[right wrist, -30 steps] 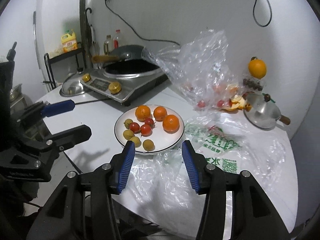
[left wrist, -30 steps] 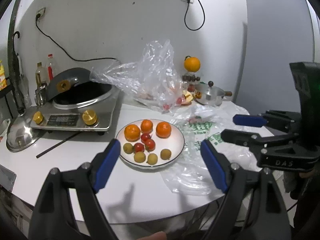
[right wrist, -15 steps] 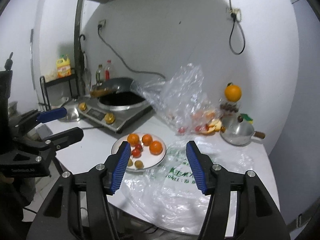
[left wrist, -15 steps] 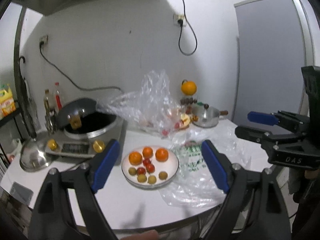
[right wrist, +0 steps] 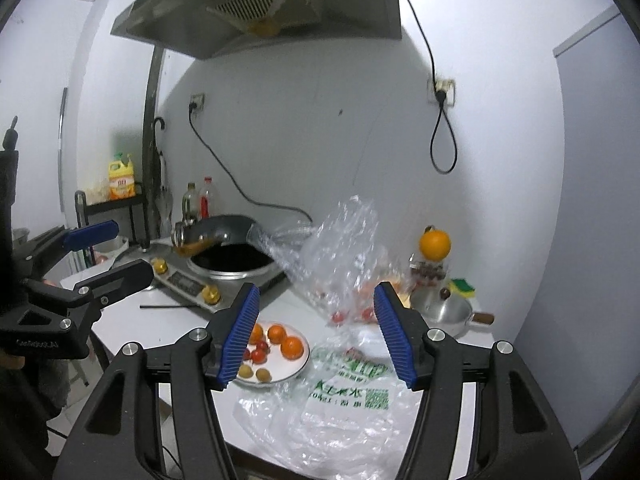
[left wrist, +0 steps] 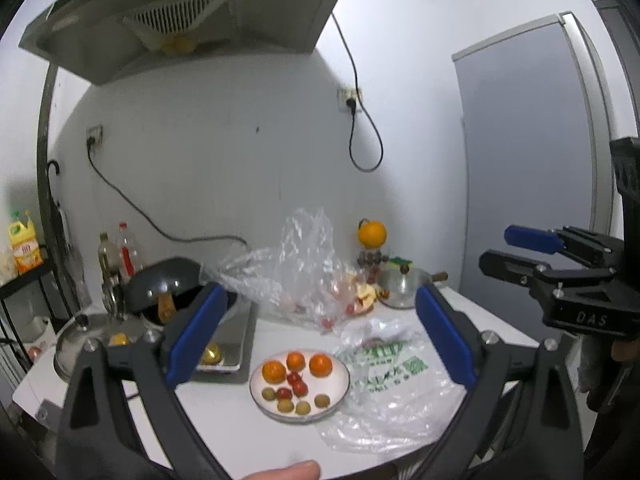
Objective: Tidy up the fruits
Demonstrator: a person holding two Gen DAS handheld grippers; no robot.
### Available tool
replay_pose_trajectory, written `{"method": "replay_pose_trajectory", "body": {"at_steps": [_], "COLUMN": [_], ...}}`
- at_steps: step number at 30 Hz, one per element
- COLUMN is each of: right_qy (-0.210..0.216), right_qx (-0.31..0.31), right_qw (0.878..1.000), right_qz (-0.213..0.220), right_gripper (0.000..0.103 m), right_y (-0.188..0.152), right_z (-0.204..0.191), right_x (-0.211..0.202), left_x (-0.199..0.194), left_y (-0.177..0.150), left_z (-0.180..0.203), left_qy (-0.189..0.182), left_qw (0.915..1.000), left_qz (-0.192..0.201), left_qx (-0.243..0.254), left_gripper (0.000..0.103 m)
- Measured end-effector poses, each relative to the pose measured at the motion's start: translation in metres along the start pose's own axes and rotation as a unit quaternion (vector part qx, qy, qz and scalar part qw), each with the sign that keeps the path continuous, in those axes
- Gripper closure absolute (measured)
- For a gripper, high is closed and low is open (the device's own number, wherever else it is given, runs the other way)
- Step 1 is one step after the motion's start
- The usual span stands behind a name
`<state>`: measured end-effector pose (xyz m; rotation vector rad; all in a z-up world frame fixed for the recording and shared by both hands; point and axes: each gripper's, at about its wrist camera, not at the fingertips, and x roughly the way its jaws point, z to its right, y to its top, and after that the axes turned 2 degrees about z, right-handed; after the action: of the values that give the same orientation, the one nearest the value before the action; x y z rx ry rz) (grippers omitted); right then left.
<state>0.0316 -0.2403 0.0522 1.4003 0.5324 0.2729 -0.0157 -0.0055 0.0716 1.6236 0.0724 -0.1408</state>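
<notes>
Both grippers had risen and drawn back from the table since a second before, jaws just opening wider — nothing between them. From the left wrist, the left gripper [left wrist: 316,338] stood spread, empty; the plate [left wrist: 340,394] of fruits [left wrist: 296,382] sat far below. From the right wrist, the right gripper [right wrist: 316,336] gaped too — plate [right wrist: 298,364] beside the bag [right wrist: 348,396].

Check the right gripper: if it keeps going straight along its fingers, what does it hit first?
Probably the crumpled clear plastic bag, which fills the gap ahead of the right gripper. Its jaws are open and empty, having just widened. Depth is unclear; it may pass above the plate.
</notes>
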Motion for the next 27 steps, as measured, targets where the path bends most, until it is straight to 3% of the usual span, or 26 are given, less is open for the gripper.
{"method": "replay_pose_trajectory", "body": {"at_steps": [4, 14, 18, 27], "right_qy": [-0.004, -0.023, -0.031, -0.038], "right_qx": [-0.002, -0.012, -0.012, -0.003], "right_qw": [1.000, 0.998, 0.997, 0.996], "right_qz": [0.020, 0.060, 0.074, 0.085], "right_gripper": [0.034, 0.033, 0.022, 0.022], "right_y": [0.011, 0.029, 0.034, 0.037], "right_z": [0.000, -0.003, -0.002, 0.004], "right_x": [-0.009, -0.033, -0.041, -0.050], "left_x": [-0.011, -0.032, -0.041, -0.047], "left_y": [0.014, 0.036, 0.044, 0.046], "left_z": [0.004, 0.003, 0.003, 0.006], "left_qy": [0.002, 0.025, 0.041, 0.056], "left_qw": [0.9997, 0.9981, 0.9968, 0.9955], "left_qz": [0.023, 0.056, 0.069, 0.076], "left_qx": [0.003, 0.002, 0.004, 0.001], "left_gripper": [0.004, 0.003, 0.003, 0.003]}}
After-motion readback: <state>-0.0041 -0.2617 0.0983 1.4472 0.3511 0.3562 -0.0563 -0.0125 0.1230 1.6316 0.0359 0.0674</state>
